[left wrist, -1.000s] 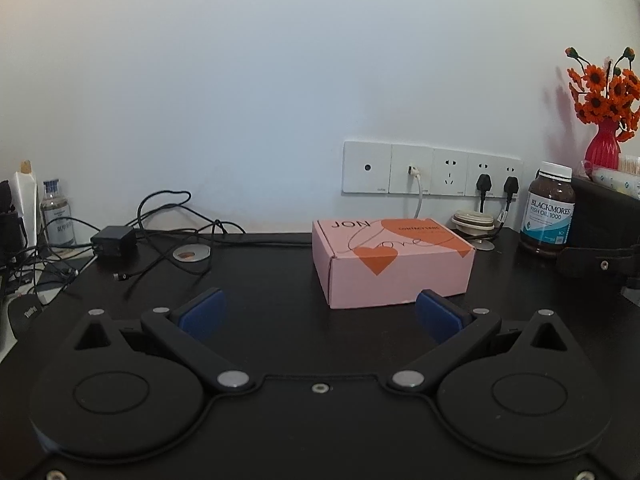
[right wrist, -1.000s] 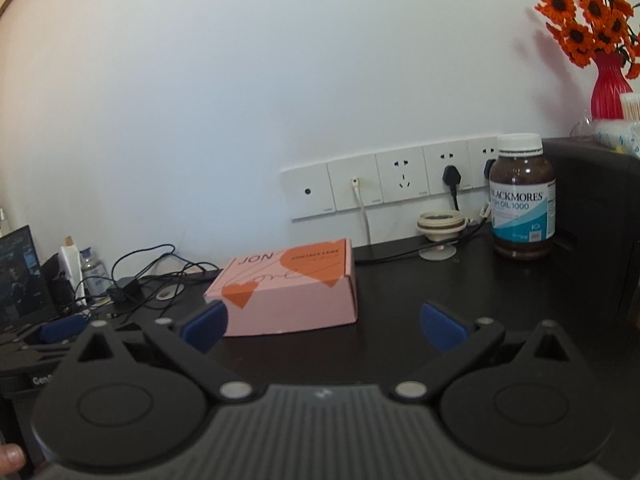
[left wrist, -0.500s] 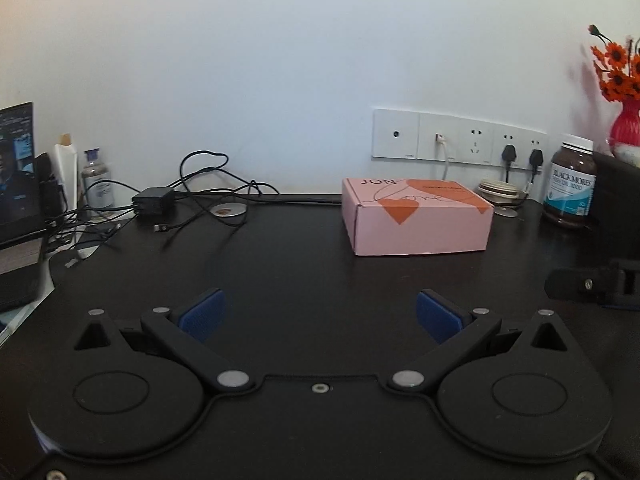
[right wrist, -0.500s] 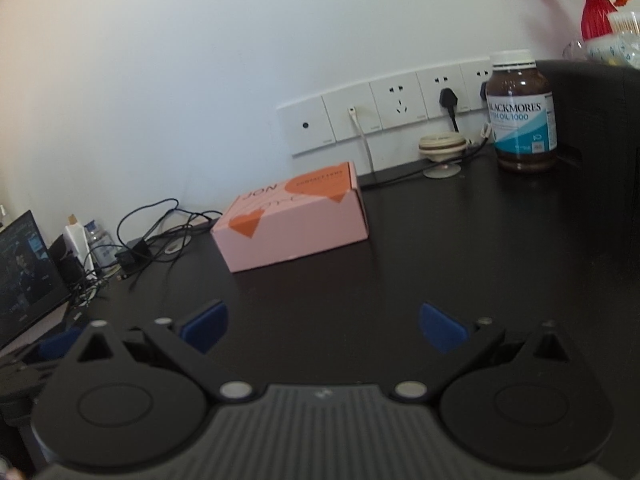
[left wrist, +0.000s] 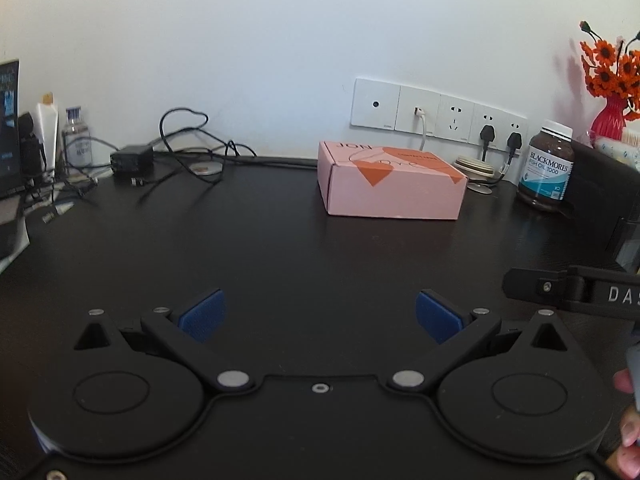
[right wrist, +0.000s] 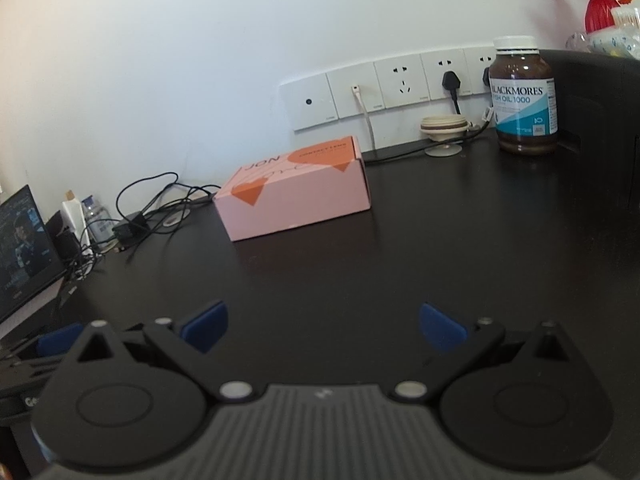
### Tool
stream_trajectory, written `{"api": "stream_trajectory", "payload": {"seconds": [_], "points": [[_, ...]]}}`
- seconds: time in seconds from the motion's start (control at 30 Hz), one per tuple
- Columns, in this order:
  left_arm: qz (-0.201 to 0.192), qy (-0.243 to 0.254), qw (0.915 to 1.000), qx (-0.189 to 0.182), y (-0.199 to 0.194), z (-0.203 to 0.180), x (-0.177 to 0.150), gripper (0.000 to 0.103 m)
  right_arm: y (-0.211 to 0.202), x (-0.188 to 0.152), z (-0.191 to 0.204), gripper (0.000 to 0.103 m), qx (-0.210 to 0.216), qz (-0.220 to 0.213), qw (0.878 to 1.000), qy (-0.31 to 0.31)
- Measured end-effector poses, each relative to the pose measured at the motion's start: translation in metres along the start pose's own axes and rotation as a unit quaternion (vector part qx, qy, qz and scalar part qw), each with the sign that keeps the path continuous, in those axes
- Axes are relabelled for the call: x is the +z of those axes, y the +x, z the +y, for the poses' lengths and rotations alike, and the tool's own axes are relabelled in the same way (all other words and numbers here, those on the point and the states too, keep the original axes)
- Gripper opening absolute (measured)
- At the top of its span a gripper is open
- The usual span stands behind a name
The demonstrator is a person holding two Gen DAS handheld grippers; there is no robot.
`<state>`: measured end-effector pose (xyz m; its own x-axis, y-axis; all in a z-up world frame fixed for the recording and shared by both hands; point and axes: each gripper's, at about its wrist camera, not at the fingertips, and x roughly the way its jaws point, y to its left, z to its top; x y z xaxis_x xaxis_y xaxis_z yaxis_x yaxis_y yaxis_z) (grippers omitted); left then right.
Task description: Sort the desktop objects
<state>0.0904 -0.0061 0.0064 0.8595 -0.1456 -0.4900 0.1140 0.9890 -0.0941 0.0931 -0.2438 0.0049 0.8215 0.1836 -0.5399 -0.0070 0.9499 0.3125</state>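
Pink box [left wrist: 392,186] sits at one o'clock on the worktop [left wrist: 280,248], reachable; both hand-held grippers, left [left wrist: 320,314] and right [right wrist: 323,326], released, empty.

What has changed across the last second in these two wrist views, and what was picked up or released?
Both grippers pulled back from the wall: the pink cardboard box with orange hearts and the brown fish-oil bottle with a white cap now look farther off, with more bare black desk in front. The left gripper and right gripper stayed open and empty; nothing was taken or released. Box, bottle and cables kept their places.
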Motion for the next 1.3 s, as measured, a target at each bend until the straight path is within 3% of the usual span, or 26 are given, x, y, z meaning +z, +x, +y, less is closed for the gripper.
{"api": "stream_trajectory", "payload": {"seconds": [0.17,0.43,0.67,1.0,1.3], "points": [[0.01,-0.021,0.9997,-0.007,0.001,0.006,-0.006,0.103,-0.002,-0.007,0.003,0.102,0.002,0.003,1.0,-0.004],[0.014,0.002,0.9999,0.0,-0.007,0.0,-0.014,0.103,-0.008,-0.02,0.003,0.102,0.002,0.002,1.0,0.001],[0.001,-0.001,0.9998,0.019,-0.019,-0.003,-0.022,0.103,-0.018,-0.035,0.008,0.102,0.005,-0.005,1.0,-0.017],[0.021,-0.018,0.9991,0.033,-0.017,0.003,-0.025,0.103,-0.021,-0.042,0.012,0.102,0.0,-0.015,0.999,-0.032],[0.026,0.011,0.9976,0.064,-0.016,-0.007,-0.03,0.103,-0.02,-0.047,0.019,0.102,-0.019,-0.019,0.998,-0.058]]}}
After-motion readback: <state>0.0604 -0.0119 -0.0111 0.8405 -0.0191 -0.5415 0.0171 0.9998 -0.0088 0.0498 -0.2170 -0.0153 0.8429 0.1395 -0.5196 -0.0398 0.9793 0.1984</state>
